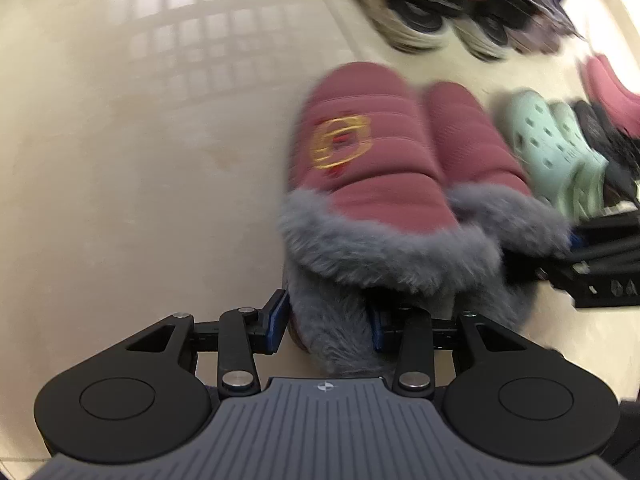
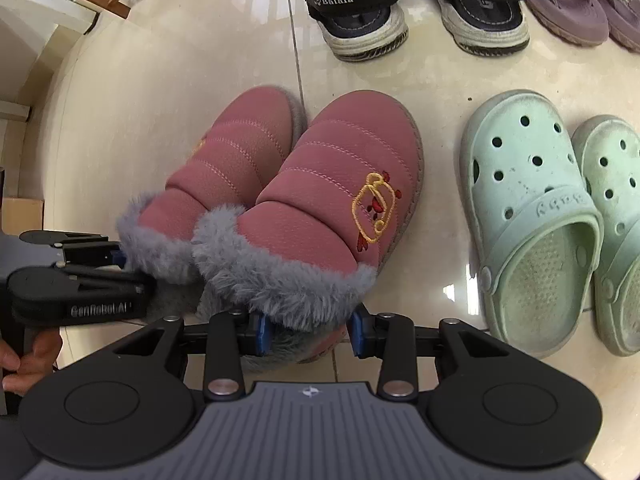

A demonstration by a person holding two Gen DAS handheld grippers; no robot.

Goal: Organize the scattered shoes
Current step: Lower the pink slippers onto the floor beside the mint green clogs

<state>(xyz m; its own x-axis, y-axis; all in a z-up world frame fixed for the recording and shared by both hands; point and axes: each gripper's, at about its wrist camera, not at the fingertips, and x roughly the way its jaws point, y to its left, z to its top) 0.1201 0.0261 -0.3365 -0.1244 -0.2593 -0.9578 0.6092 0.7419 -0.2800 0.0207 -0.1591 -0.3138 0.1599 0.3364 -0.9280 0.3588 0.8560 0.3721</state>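
The left gripper (image 1: 328,326) pinches one pink slipper (image 1: 360,140); only the right view shows the right gripper (image 2: 306,330) pinching its twin (image 2: 320,200).

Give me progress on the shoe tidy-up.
Done: black sandals, lilac slippers and mint clogs sit paired in rows. In hand: the pink fur-lined slippers, one gripped at the heel by the left gripper, its mate by the right gripper, side by side. Left: release them.

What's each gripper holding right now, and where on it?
Each grips one pink fur-trimmed slipper at its furry heel end: left gripper on the left slipper, right gripper on the right slipper.
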